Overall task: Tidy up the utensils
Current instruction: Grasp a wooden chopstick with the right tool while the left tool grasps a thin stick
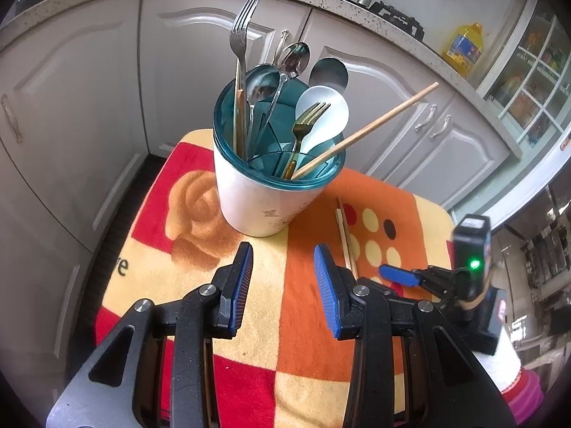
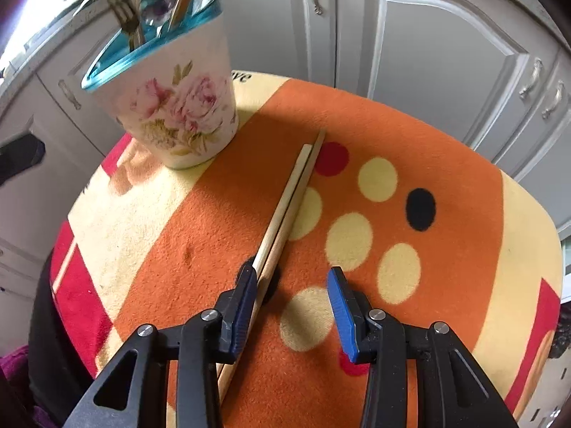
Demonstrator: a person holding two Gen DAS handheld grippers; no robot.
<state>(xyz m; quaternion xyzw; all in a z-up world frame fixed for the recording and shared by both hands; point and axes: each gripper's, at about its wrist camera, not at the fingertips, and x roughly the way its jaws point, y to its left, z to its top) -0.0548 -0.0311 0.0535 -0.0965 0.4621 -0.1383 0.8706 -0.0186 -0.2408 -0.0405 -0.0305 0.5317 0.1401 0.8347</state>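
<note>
The right gripper (image 2: 292, 306) stands open low over the cloth (image 2: 446, 164); a pair of wooden chopsticks (image 2: 285, 210) lies on it, just beside the left finger's inner face and well apart from the right finger. The left gripper (image 1: 283, 287) is open too, holding nothing, with the utensil holder (image 1: 257, 196) beyond its tips, a single chopstick (image 1: 367, 130) leaning out over its rim.

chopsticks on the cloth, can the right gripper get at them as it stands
Probably yes. The chopsticks lie flat on the cloth, and the right gripper has its jaws open low over their near end. Nothing covers them; they sit beside the left blue pad rather than centered.
</note>
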